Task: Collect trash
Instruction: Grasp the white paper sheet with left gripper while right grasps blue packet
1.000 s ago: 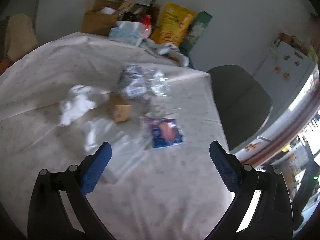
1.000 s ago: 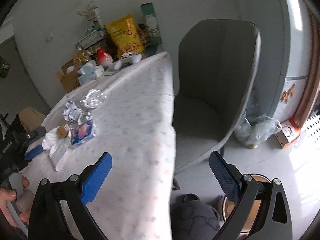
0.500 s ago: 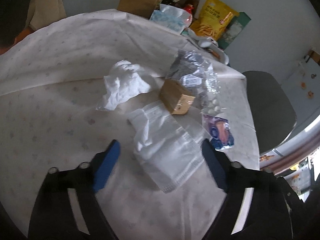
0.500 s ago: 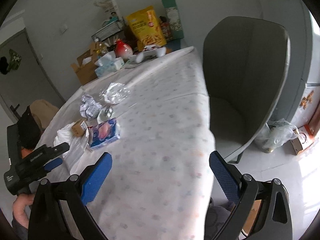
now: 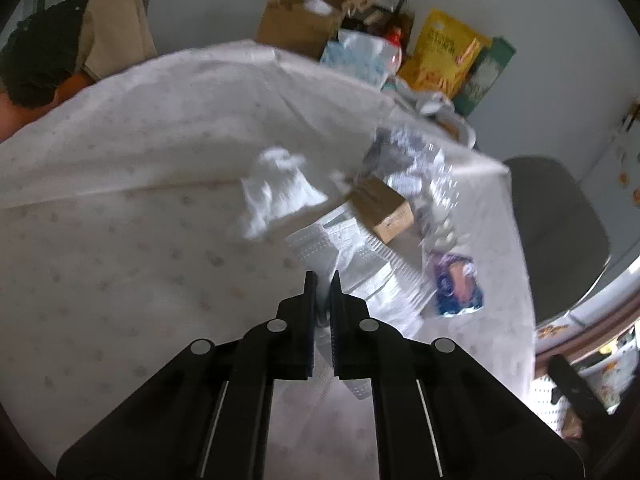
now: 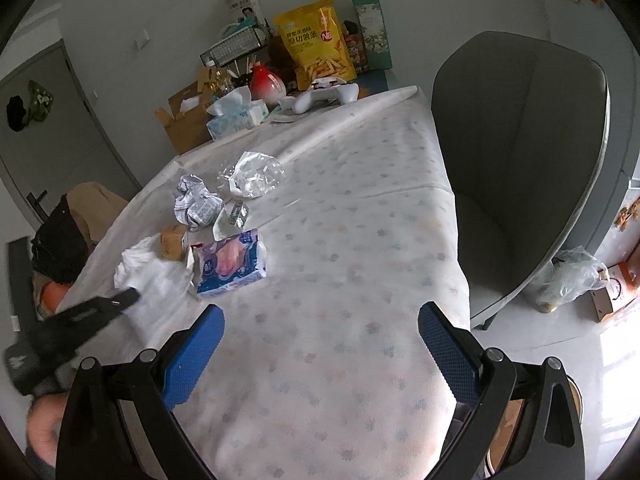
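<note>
On the yellow plastic snack bag (image 6: 318, 42) standing against the wall, Chinese characters — 原切薯条 — are printed; other print stays illegible.

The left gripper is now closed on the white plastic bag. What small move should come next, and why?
Probably lift the left gripper a little. Its jaws look shut on the near edge of the white bag, which lies flat on the table with the cardboard box right at its far end. A short lift would show whether the grip holds.

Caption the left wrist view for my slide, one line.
Left claw shut on the white embossed plastic wrapper, with crumpled tissue, small cardboard box and blue snack packet beyond.
</note>
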`<state>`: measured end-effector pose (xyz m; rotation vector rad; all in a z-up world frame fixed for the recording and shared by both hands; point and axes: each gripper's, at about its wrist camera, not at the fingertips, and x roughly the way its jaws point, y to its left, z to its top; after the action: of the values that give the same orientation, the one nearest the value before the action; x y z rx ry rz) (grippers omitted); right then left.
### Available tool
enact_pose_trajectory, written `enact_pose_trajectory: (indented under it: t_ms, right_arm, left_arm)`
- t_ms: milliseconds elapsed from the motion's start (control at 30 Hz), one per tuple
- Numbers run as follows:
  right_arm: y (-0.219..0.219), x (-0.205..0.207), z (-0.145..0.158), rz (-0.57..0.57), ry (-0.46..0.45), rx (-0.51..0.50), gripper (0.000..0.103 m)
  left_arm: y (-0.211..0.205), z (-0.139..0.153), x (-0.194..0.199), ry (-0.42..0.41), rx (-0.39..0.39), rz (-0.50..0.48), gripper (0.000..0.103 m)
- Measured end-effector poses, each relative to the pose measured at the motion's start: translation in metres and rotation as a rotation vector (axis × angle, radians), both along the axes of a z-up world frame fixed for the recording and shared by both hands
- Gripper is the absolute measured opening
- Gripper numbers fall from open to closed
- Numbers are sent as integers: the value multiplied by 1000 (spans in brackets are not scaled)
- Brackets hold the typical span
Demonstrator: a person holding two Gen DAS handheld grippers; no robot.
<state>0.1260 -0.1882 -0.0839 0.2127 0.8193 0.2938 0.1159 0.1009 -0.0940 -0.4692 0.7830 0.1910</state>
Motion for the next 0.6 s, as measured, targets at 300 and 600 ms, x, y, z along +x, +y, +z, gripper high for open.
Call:
enact_pose_trajectory:
  t_ms: [300,600]
  right_arm:
    - [39,22,-2,76,-6,-28,93]
    - [88,52,-18,156,25,-98,92]
  left_arm:
    - [20,31,-27,-76,37,38,7]
    - [43,28,-41,-62,26,99,7]
